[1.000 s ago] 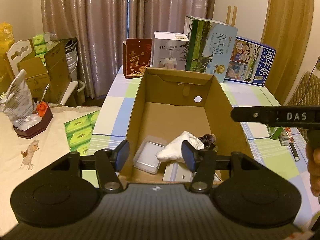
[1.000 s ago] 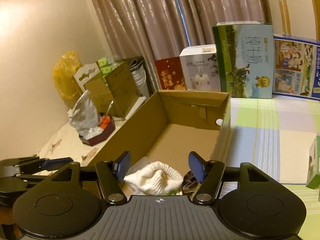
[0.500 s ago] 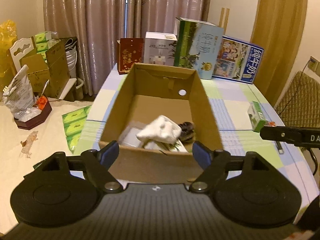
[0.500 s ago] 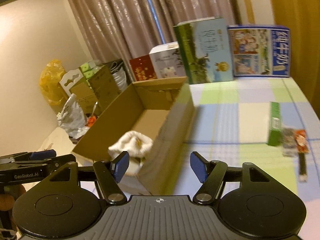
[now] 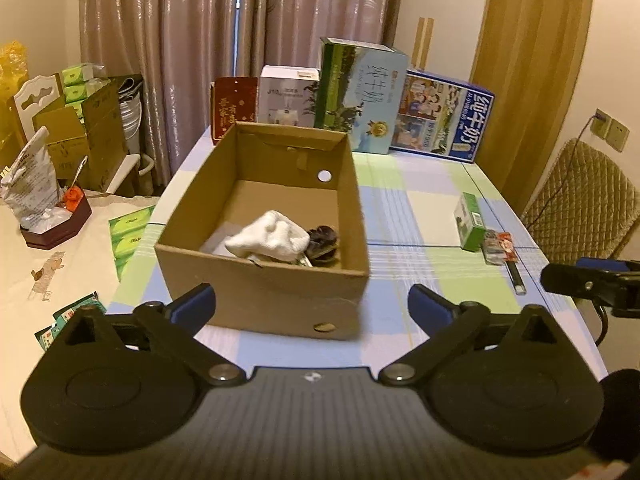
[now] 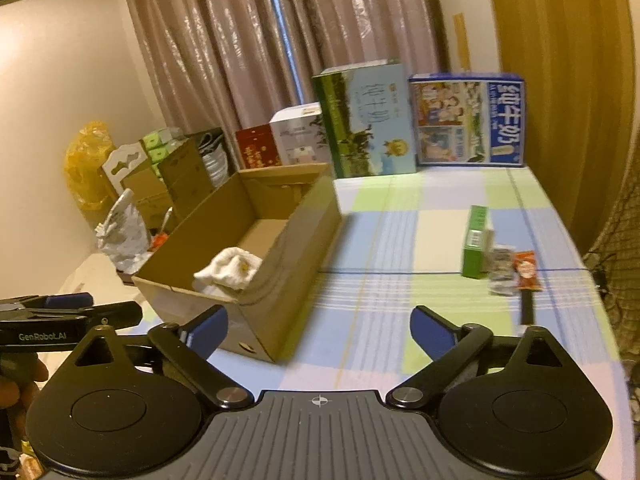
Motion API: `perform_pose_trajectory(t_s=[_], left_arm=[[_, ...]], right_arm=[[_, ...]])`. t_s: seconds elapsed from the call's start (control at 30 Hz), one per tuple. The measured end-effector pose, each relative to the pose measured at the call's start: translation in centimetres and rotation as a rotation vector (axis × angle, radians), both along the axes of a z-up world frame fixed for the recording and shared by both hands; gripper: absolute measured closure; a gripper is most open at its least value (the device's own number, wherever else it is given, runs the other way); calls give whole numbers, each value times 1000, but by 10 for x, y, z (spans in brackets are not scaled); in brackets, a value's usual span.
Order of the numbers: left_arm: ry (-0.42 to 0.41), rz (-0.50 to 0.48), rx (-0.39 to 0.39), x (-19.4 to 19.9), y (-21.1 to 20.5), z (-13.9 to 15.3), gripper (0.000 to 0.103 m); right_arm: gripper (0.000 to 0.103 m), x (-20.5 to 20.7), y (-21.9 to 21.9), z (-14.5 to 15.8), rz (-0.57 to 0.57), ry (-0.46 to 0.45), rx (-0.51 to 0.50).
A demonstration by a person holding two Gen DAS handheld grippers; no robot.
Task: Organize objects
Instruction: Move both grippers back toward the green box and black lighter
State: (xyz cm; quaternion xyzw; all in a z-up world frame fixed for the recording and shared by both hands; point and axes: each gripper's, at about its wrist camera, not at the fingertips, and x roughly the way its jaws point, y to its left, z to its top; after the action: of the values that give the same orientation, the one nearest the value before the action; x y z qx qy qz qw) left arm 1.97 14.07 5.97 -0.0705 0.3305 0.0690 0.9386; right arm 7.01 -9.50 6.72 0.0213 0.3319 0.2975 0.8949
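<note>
Cardboard box (image 5: 264,280), open at the top, stands on the checked tablecloth (image 5: 400,216) toward the table's left edge, its far wall close to a row of upright cartons along the far edge: a red box (image 5: 234,106), a white box (image 5: 288,96), a green-and-blue milk carton (image 5: 360,96) and a blue milk carton (image 5: 440,120). Inside the box, at its near end, a white cloth (image 5: 272,236) lies bunched, touching a dark brown object (image 5: 322,240) on its right. Near the table's right edge a small green box (image 6: 476,242) lies just beside a silvery packet (image 6: 502,270), a red packet (image 6: 528,270) and a dark pen (image 6: 528,308). Both tongs are released and empty: the left gripper (image 5: 312,304) hangs before the box's near wall, and the right gripper (image 6: 318,330) sits over the tablecloth by the box's near right corner.
</note>
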Motion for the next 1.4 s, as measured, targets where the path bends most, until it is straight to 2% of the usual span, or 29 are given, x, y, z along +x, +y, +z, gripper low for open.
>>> perform_pose_trajectory(t_s=[0.2,0.7,1.17,1.4], left_arm=[[-24,-11,-19,-6,-21,4,1],[-26,-148,-33,22,-89,2,1],[-7,-254,-19,58,-141,-8,1],[-7,-293,2,87,-161,-16,1]], right_arm=[[2,-12,-32,-1,-60,-10,-14],[2,-2,-123,-5,-285,4,-1],[2,7,-176,-12,-389,15,-1],[2,21,-187,-17,-398,16,-25]])
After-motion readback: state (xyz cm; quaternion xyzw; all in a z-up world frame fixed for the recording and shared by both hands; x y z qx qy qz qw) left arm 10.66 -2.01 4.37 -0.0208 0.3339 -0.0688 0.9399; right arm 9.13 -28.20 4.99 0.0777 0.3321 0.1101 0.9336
